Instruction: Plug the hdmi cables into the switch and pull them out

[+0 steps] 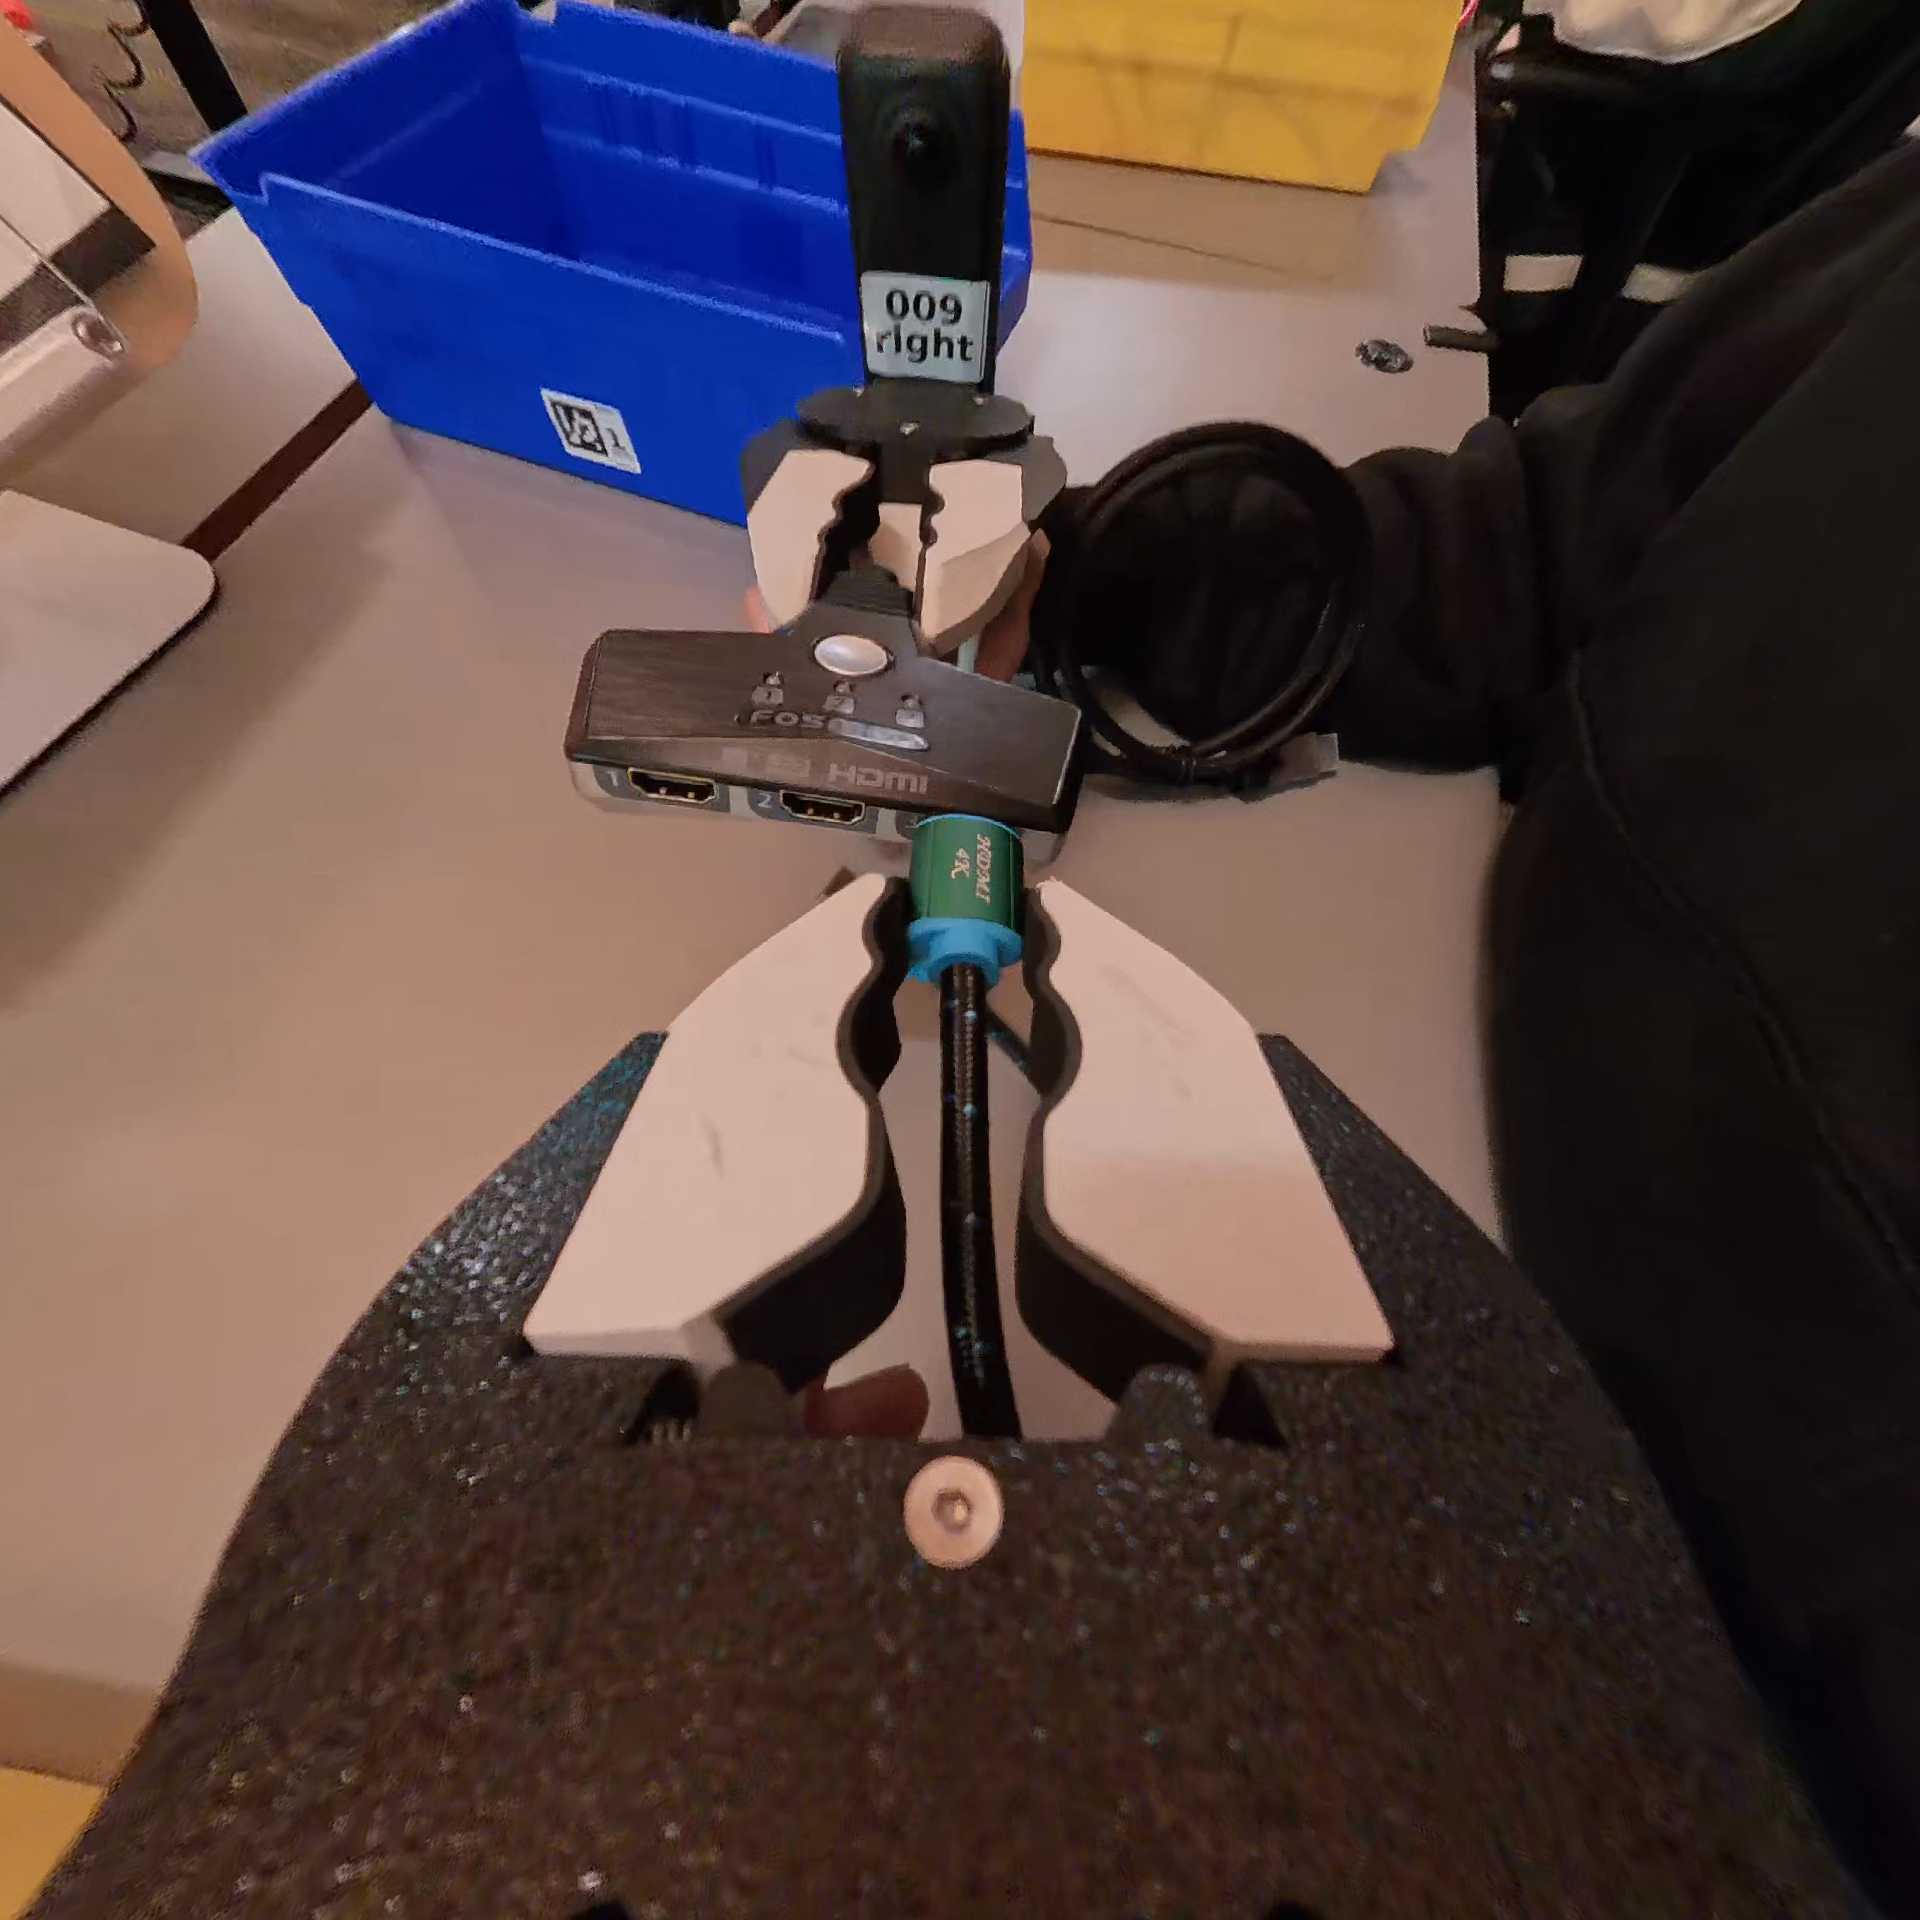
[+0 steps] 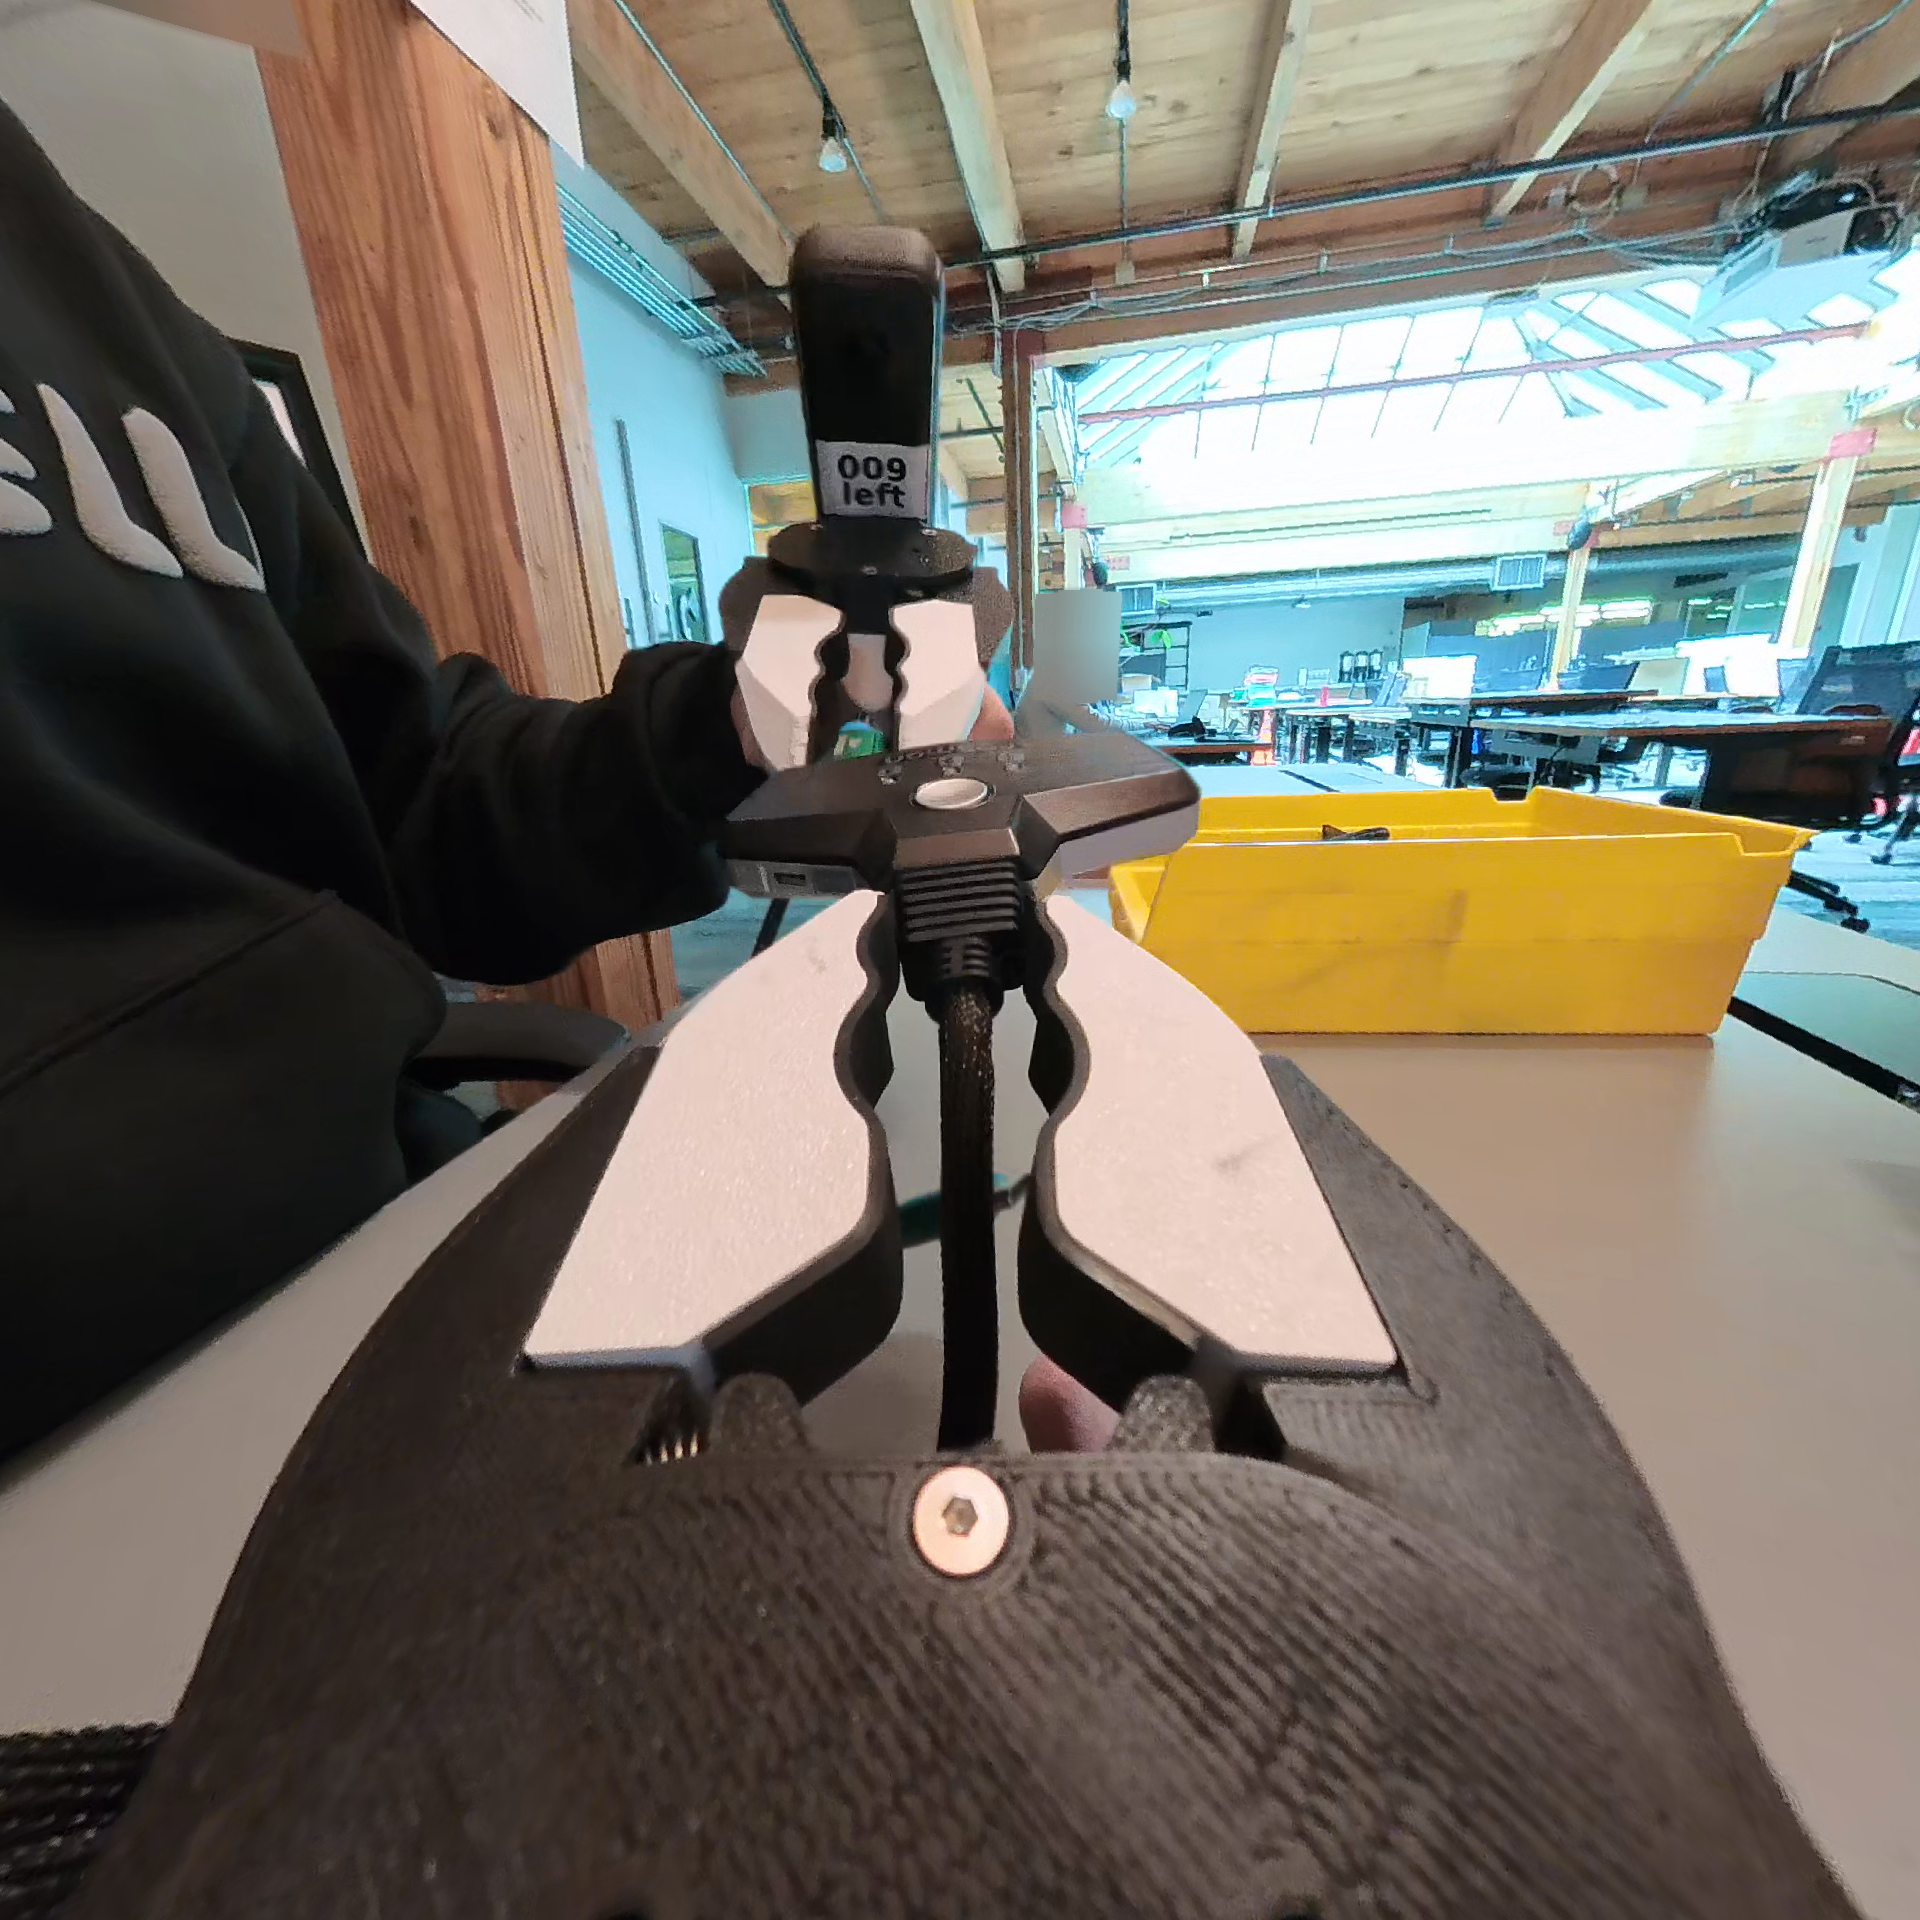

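The black HDMI switch (image 1: pixel 821 717) is held above the table, its ports facing my left gripper. My left gripper (image 1: pixel 961 894) is shut on the green HDMI plug (image 1: pixel 966 868) with a blue collar. The plug's front end sits at the switch's third port, and its metal tip is hidden. Ports one and two are empty. My right gripper (image 2: pixel 961 914) is shut on the ribbed strain relief (image 2: pixel 956 894) at the back of the switch (image 2: pixel 1091 795). Its black braided cable (image 2: pixel 966 1195) runs back between the fingers. Each gripper shows in the other's view, the right (image 1: pixel 883 582) and the left (image 2: pixel 862 717).
A blue bin (image 1: pixel 582 260) stands behind the switch, with a yellow bin (image 1: pixel 1236 83) to its right, also in the right wrist view (image 2: pixel 1455 914). A coil of black cable (image 1: pixel 1205 623) lies on the grey table (image 1: pixel 364 883). A person's black sleeve (image 1: pixel 1662 520) reaches in from the right.
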{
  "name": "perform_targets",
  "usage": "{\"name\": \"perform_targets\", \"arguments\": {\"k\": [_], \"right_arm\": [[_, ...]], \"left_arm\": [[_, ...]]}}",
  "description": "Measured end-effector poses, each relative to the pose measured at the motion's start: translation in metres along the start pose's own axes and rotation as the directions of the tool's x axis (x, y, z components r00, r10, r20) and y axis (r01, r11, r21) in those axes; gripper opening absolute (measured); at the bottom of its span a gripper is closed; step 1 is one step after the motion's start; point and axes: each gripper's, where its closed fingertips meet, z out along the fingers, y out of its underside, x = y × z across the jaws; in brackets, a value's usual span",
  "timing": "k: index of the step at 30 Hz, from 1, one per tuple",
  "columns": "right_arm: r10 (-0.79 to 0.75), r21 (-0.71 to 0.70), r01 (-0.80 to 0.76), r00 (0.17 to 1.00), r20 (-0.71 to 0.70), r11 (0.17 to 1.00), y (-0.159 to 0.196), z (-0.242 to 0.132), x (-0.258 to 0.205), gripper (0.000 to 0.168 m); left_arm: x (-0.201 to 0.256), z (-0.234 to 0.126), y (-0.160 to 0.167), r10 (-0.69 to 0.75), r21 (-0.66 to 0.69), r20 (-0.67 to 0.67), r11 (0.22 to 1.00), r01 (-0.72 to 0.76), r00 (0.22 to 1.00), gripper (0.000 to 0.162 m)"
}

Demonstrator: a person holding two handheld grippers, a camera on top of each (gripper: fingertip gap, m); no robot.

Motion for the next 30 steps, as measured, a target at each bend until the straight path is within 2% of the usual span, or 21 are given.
{"name": "perform_targets", "arguments": {"k": [5, 8, 19, 22, 24, 26, 27, 28, 30], "right_arm": [[-0.009, 0.014, 0.009, 1.000, -0.012, 1.000, -0.002, -0.001, 0.000, 0.023], [-0.029, 0.021, 0.030, 0.998, -0.048, 0.999, -0.003, -0.003, 0.003, 0.023], [0.018, 0.024, -0.018, 1.000, -0.009, 1.000, -0.003, -0.002, 0.002, 0.023], [0.007, 0.049, -0.006, 1.000, -0.015, 0.999, -0.006, -0.005, 0.003, 0.023], [0.013, 0.084, -0.009, 0.999, -0.040, 0.996, -0.010, -0.010, 0.008, 0.023], [0.021, 0.121, -0.014, 0.998, -0.058, 0.993, -0.015, -0.017, 0.013, 0.023], [0.026, 0.129, -0.017, 0.998, -0.065, 0.992, -0.016, -0.019, 0.015, 0.023], [0.033, 0.135, -0.024, 0.997, -0.066, 0.991, -0.017, -0.019, 0.016, 0.023], [0.038, 0.131, -0.032, 0.998, -0.048, 0.991, -0.017, -0.018, 0.015, 0.023]], "left_arm": [[0.000, -0.001, -0.013, 0.011, 0.057, -0.019, 0.998, -0.010, 1.000, 0.021], [-0.004, 0.002, -0.004, -0.002, 0.030, 0.001, 1.000, 0.002, 1.000, 0.021], [-0.003, 0.004, -0.002, -0.014, 0.150, 0.015, 0.989, 0.012, 1.000, 0.021], [-0.004, -0.002, -0.015, 0.040, 0.253, 0.053, 0.966, -0.052, 0.998, 0.022], [-0.009, -0.026, -0.036, 0.038, 0.394, 0.113, 0.916, -0.080, 0.993, 0.026], [-0.029, -0.063, -0.050, -0.039, 0.503, 0.196, 0.862, -0.066, 0.980, 0.037], [-0.053, -0.083, -0.047, -0.135, 0.521, 0.295, 0.853, -0.041, 0.946, 0.035], [-0.085, -0.105, -0.034, -0.246, 0.509, 0.427, 0.861, -0.006, 0.870, 0.033], [-0.144, -0.145, 0.015, -0.362, 0.408, 0.672, 0.909, 0.085, 0.646, 0.038]]}}
